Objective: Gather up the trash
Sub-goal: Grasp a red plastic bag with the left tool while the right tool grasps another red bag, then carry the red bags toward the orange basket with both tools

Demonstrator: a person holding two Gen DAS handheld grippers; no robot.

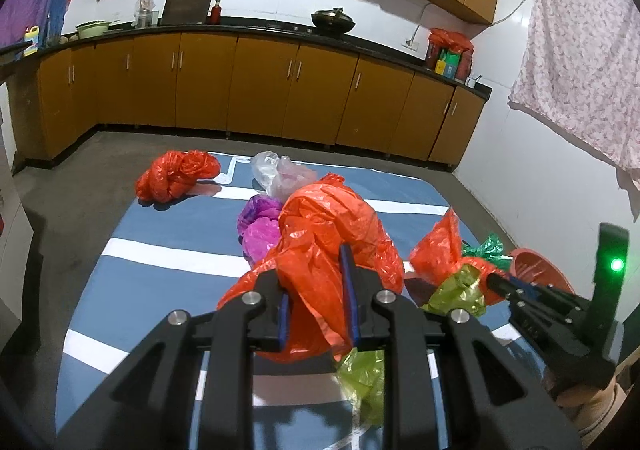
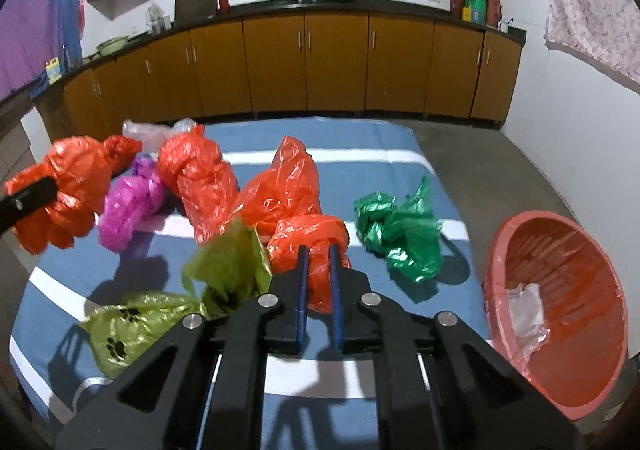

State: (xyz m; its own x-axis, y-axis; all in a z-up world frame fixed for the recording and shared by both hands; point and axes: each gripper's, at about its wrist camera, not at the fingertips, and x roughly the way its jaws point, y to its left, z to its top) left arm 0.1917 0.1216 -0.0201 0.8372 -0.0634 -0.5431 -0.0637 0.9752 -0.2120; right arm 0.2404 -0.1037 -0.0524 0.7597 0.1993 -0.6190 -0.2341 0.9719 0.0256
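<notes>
Big orange bag [image 1: 320, 226] is lifted off the blue striped mat [image 1: 168, 226], clamped betw. the blue pads of the left tool [image 1: 318, 306]. Smaller knotted orange bag [image 2: 312, 246] sits pinched in the right tool [image 2: 319, 290], fingers nearly together on it, low over the mat. Olive-green bag [image 2: 232, 262] just left of that, w/ a second olive one [image 2: 124, 326] nearer the camera. Green bag [image 2: 400, 234] to the right, then the red basin [image 2: 560, 314] on the floor w/ clear plastic [image 2: 524, 314] inside. Magenta bag [image 2: 128, 210] & other orange bags further back.
</notes>
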